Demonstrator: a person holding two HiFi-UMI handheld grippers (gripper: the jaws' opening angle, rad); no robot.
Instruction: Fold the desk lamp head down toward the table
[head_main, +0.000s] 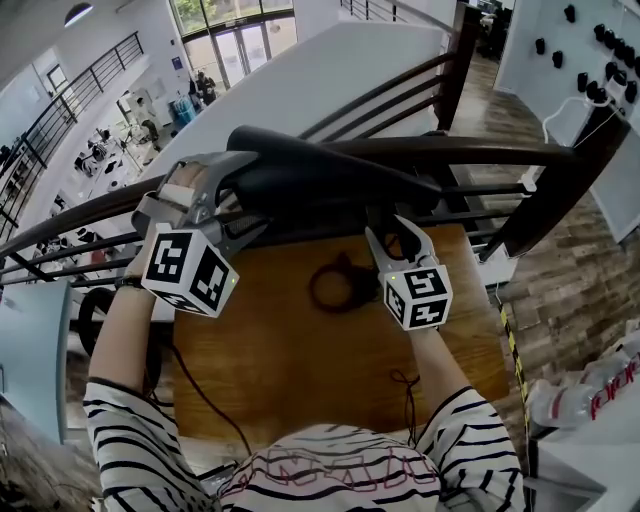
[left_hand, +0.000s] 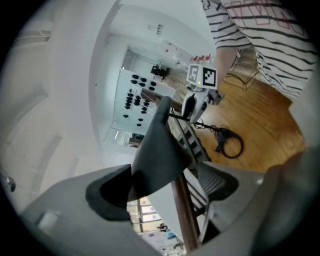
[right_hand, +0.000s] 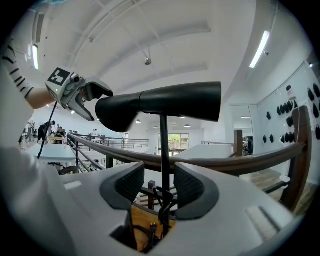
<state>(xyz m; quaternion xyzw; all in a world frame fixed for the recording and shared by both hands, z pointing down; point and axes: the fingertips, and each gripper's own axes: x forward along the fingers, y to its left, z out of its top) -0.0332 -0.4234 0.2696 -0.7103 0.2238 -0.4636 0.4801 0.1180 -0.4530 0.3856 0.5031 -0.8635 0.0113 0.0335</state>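
Over at nine o'clock of the head view, the left tongs (head_main: 243, 195) are seen spread wide, one finger carried over the top of the lamp head (head_main: 330, 175) and the other under it, so the thicker end of the head is straddled. From the left gripper view the dark shell is found lying close against one pad (left_hand: 107, 195), while the other pad (left_hand: 214, 181) is left clear with daylight beside it, and no squeeze is being applied. The left marker cube (head_main: 190, 270) is turned toward the camera, with a striped sleeve (head_main: 120, 420) seen behind it.

Across to twelve o'clock: the lamp head is carried roughly level, well above the wooden desk (head_main: 290, 370). Its length is laid along the dark railing (head_main: 480, 150), from nine o'clock toward three o'clock. It is borne on a thin black stem (right_hand: 163, 135), which is shown upright in the right gripper view.

Down at the centre of the desk, a cable loop (head_main: 335, 287) is laid flat on the wood.

On to three o'clock of that loop: the right tongs (right_hand: 160, 183) are pointed level at the stem. The stem is framed between the two ribbed pads (right_hand: 131, 182) with a gap shown on each side, so nothing is gripped there either. The right marker cube (head_main: 418, 297) is seen just beside the cable loop.
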